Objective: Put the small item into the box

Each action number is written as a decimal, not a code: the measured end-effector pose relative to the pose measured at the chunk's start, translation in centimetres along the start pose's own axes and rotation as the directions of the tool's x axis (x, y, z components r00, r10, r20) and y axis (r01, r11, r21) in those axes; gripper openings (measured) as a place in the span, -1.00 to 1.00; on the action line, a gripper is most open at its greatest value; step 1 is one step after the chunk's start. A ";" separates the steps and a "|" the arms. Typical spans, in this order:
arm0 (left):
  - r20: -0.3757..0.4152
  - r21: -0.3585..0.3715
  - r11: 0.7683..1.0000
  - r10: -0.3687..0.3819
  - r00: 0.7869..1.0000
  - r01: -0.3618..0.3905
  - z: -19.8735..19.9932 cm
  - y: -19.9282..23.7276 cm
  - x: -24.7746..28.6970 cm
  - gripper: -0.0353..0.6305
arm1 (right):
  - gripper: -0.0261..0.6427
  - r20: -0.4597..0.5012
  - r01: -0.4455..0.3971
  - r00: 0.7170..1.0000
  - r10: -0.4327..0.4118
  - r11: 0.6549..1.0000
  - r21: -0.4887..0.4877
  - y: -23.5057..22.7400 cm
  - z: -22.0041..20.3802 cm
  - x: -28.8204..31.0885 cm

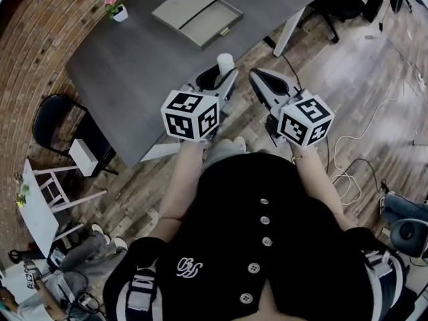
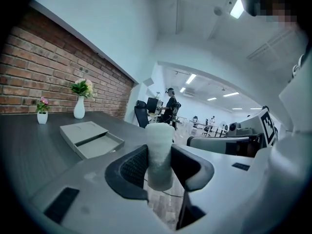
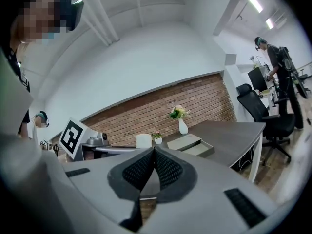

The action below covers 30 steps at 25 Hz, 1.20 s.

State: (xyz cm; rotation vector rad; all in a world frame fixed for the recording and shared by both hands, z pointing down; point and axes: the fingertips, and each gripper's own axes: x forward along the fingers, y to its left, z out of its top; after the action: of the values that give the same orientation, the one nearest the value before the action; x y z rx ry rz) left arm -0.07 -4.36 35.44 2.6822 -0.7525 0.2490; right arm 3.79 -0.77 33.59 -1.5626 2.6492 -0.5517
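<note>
Bare tabletop (image 1: 134,65) lies open toward the box (image 1: 212,22); flowerpot (image 1: 120,13) stands aside.

The white cylinder (image 2: 160,150) stands upright in the left claw (image 2: 160,168); grey box (image 1: 214,20) (open) lies on table (image 1: 134,65).

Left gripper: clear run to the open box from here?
Probably yes: only bare table lies between the left gripper, shut on the white cylinder, and the box, which lies open. It's far across; a lean seems needed.
</note>
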 end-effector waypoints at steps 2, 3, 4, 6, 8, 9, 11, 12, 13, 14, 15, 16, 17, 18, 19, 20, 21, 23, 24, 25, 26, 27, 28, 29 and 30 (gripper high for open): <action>-0.013 -0.005 1.000 0.001 1.000 -0.001 0.3 1.4 0.9 -0.48 | -0.91 -0.016 -0.006 1.000 0.007 1.000 0.009 -0.5 -0.2 1.7; -0.021 -0.010 1.000 0.001 1.000 -0.001 0.3 2.0 1.4 -0.48 | -0.91 -0.026 -0.009 1.000 0.010 1.000 0.015 -0.7 -0.3 2.3; -0.028 -0.016 1.000 0.001 1.000 -0.001 0.3 2.5 1.8 -0.48 | -0.91 -0.037 -0.011 0.999 0.012 1.000 0.021 -1.1 -0.5 2.9; -0.042 -0.027 1.000 0.003 0.999 -0.005 0.1 3.2 2.7 -0.48 | -0.91 -0.054 -0.012 0.998 0.014 0.999 0.031 -2.2 -0.7 3.8; -0.053 -0.033 0.999 0.010 0.999 -0.012 0.0 3.9 3.5 -0.48 | -0.91 -0.065 -0.015 0.998 0.018 0.999 0.037 -3.4 -0.6 4.8; -0.056 -0.036 0.999 0.017 0.998 -0.019 0.1 4.4 3.8 -0.48 | -0.91 -0.070 -0.019 0.997 0.022 0.999 0.039 -3.9 -0.5 5.4; -0.058 -0.041 0.998 0.038 0.998 -0.040 0.3 5.6 4.5 -0.48 | -0.91 -0.076 -0.034 0.996 0.037 0.999 0.040 -5.0 -0.1 6.9; -0.061 -0.041 0.998 0.048 0.997 -0.050 0.5 6.4 4.9 -0.48 | -0.91 -0.078 -0.044 0.996 0.047 0.998 0.036 -5.6 0.3 7.7; -0.065 -0.040 0.997 0.057 0.996 -0.059 0.7 7.2 5.3 -0.48 | -0.91 -0.079 -0.056 0.995 0.058 0.998 0.029 -6.0 0.6 8.6; -0.069 -0.037 0.997 0.065 0.995 -0.068 1.0 8.0 5.8 -0.48 | -0.91 -0.080 -0.068 0.994 0.069 0.997 0.021 -6.5 1.1 9.5; -0.070 -0.037 0.996 0.076 0.995 -0.079 1.3 8.9 6.4 -0.48 | -0.91 -0.082 -0.081 0.993 0.082 0.997 0.015 -7.1 1.5 10.4; -0.067 -0.038 0.995 0.090 0.994 -0.093 1.7 9.8 7.0 -0.48 | -0.91 -0.086 -0.095 0.992 0.096 0.995 0.011 -7.8 1.9 11.4; -0.061 -0.041 0.993 0.108 0.992 -0.111 2.2 10.8 7.6 -0.48 | -0.91 -0.091 -0.111 0.990 0.111 0.994 0.009 -8.5 2.4 12.4; -0.056 -0.044 0.990 0.128 0.990 -0.130 2.8 11.9 8.2 -0.48 | -0.91 -0.097 -0.129 0.987 0.129 0.992 0.007 -9.2 2.8 13.6; -0.053 -0.046 0.988 0.147 0.988 -0.150 3.3 13.0 8.8 -0.48 | -0.91 -0.103 -0.149 0.984 0.149 0.989 0.005 -9.9 3.3 14.8; -0.052 -0.045 0.985 0.166 0.985 -0.169 3.9 14.1 9.4 -0.48 | -0.91 -0.109 -0.169 0.980 0.169 0.986 0.004 -10.6 3.7 16.0; -0.053 -0.043 0.982 0.184 0.982 -0.186 4.4 15.1 10.1 -0.48 | -0.91 -0.114 -0.189 0.976 0.188 0.982 0.001 -11.3 4.2 17.1; -0.051 -0.041 0.974 0.219 0.974 -0.221 5.3 17.2 11.3 -0.48 | -0.91 -0.126 -0.222 0.967 0.220 0.975 -0.005 -12.7 5.2 19.3; -0.050 -0.044 0.970 0.237 0.970 -0.239 5.8 18.1 11.9 -0.48 | -0.91 -0.134 -0.238 0.963 0.234 0.971 -0.009 -13.4 5.6 20.4; -0.048 -0.051 0.965 0.254 0.966 -0.257 6.1 18.9 12.3 -0.48 | -0.91 -0.142 -0.253 0.958 0.249 0.967 -0.012 -13.9 6.0 21.3; -0.049 -0.059 0.960 0.271 0.961 -0.274 6.3 19.6 12.7 -0.48 | -0.91 -0.151 -0.269 0.952 0.264 0.963 -0.013 -14.4 6.3 22.1; -0.050 -0.066 0.955 0.287 0.957 -0.290 6.4 20.2 13.0 -0.47 | -0.91 -0.160 -0.286 0.947 0.280 0.958 -0.015 -14.8 6.5 22.7; -0.053 -0.070 0.949 0.303 0.951 -0.306 6.5 20.7 13.3 -0.47 | -0.91 -0.168 -0.302 0.941 0.295 0.953 -0.017 -15.1 6.7 23.2; -0.057 -0.069 0.944 0.320 0.946 -0.323 6.6 21.2 13.6 -0.48 | -0.91 -0.177 -0.317 0.935 0.309 0.948 -0.022 -15.5 6.9 23.6; -0.062 -0.066 0.938 0.336 0.940 -0.340 6.7 21.8 14.0 -0.48 | -0.91 -0.187 -0.333 0.928 0.322 0.943 -0.027 -15.8 7.0 24.1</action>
State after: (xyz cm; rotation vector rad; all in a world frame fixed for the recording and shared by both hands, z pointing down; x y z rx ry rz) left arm 0.66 -30.87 38.88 2.4525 -1.1829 0.3618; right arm 6.49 -30.22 35.79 -1.0849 2.9973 -0.6261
